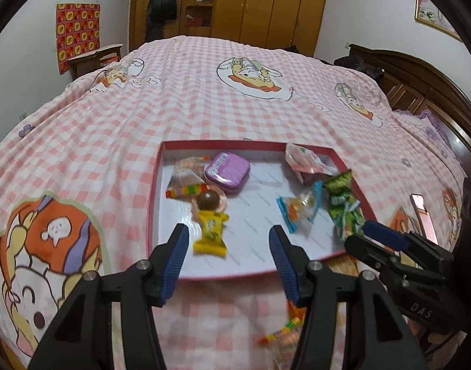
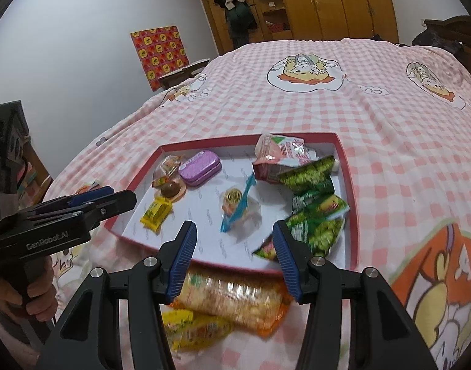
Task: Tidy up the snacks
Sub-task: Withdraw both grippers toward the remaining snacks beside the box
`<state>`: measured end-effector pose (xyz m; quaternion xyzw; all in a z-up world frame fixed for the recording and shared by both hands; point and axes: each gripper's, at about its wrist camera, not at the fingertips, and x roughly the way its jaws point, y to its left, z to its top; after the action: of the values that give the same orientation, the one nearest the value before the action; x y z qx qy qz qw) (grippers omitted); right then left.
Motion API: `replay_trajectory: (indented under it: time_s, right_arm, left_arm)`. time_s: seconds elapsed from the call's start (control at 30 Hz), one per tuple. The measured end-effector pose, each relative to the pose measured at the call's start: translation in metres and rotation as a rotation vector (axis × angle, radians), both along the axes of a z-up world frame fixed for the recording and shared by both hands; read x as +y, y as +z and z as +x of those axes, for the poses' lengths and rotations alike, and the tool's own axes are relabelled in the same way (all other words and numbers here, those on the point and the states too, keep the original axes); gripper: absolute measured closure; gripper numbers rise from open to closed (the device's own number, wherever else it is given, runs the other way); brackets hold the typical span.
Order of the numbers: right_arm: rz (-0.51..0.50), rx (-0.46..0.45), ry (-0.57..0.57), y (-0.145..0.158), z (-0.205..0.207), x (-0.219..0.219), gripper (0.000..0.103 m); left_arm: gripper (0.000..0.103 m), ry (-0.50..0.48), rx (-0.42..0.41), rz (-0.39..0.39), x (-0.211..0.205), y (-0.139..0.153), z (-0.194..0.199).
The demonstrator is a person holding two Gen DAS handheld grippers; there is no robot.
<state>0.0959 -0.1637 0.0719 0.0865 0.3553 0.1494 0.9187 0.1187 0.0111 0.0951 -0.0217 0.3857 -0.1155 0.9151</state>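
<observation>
Snacks left out: a long clear bag of round crackers with orange ends [image 2: 235, 299] and a yellow crinkly packet [image 2: 195, 326] lie on the pink checked bed [image 2: 389, 141], just outside the near rim of the flat red box with a white floor [image 2: 347, 166].
Which way: they sit right below the right tongs [image 2: 233, 259], towards the camera.
Long axis: the cracker bag runs side to side, across the tongs.
Nearer hand: the right one, I think.
Right tongs: open, nothing in them.
Left tongs [image 1: 227, 259]: open, empty, over the box near a yellow wrapped candy [image 1: 210, 231].
Writing: "GenRobot.AI" and "DAS" on the black tool bodies; snack labels too blurry.
</observation>
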Motion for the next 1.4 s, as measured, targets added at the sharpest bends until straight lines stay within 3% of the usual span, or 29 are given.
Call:
replay_trajectory:
  time_s: [0.33,0.93,1.4]
  right_arm:
    - [0.008,0.039,-0.018,-0.009,-0.035,-0.003,0.05]
    - [0.047,0.098,-0.067,-0.033,-0.071,-0.016,0.05]
    - [0.073,0.116,-0.082,-0.039,-0.071,-0.023,0.05]
  left_arm:
    - [0.044,-0.018,0.045,-0.036,-0.002,-0.011,-0.034]
    - [0.044,-0.06,0.163,-0.09,-0.015,-0.05,-0.062]
    - [0.044,-0.098,0.187,-0.045,-0.036,-0.07,-0.063]
